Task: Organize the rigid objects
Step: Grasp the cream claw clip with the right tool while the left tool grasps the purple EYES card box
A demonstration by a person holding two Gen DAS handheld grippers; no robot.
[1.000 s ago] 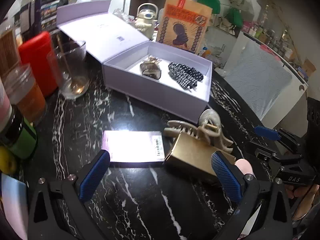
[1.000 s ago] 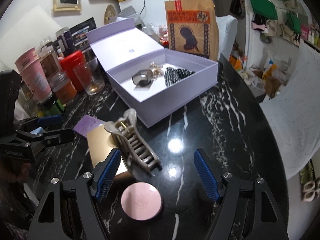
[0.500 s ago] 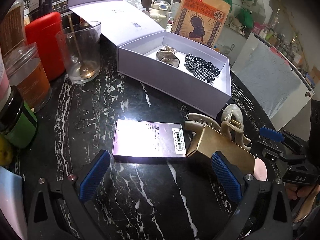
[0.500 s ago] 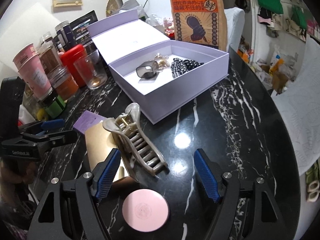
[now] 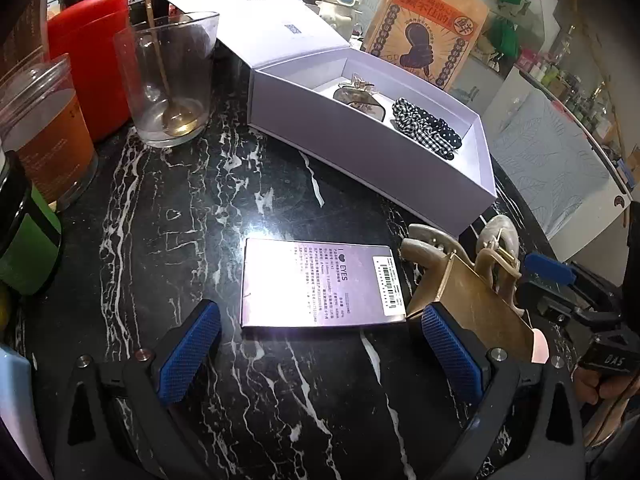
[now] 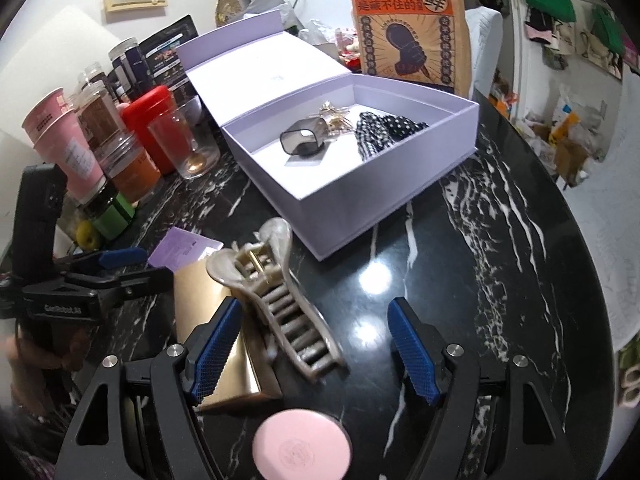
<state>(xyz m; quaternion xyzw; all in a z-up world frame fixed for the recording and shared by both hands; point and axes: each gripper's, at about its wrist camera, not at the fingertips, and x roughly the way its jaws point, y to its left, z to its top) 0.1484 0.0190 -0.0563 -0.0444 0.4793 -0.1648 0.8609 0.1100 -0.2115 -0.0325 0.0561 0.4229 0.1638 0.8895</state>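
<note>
An open lilac box [image 5: 360, 160] [image 6: 384, 200] holds a smoky clip [image 6: 302, 142] and a checked scrunchie [image 6: 380, 130]. A flat purple card box [image 5: 316, 282] lies on the black marble table, just ahead of my open left gripper [image 5: 320, 348]. A beige claw clip [image 6: 280, 300] [image 5: 496, 248] rests on a gold box [image 6: 216, 332] [image 5: 476, 312]. My open right gripper [image 6: 314, 344] straddles the clip's near end without touching. A pink round compact [image 6: 302, 446] lies between the right gripper's arms.
A glass with a spoon [image 5: 172, 80], a red canister [image 5: 92, 64], jars and pink cups [image 6: 60, 144] crowd the left side. A brown printed bag [image 6: 408, 24] stands behind the lilac box. The table's curved edge [image 6: 592, 280] runs on the right.
Both grippers have moved forward and lower: the purple card box now lies close to the left fingers, and the claw clip sits between the right fingers. Both stay open.
</note>
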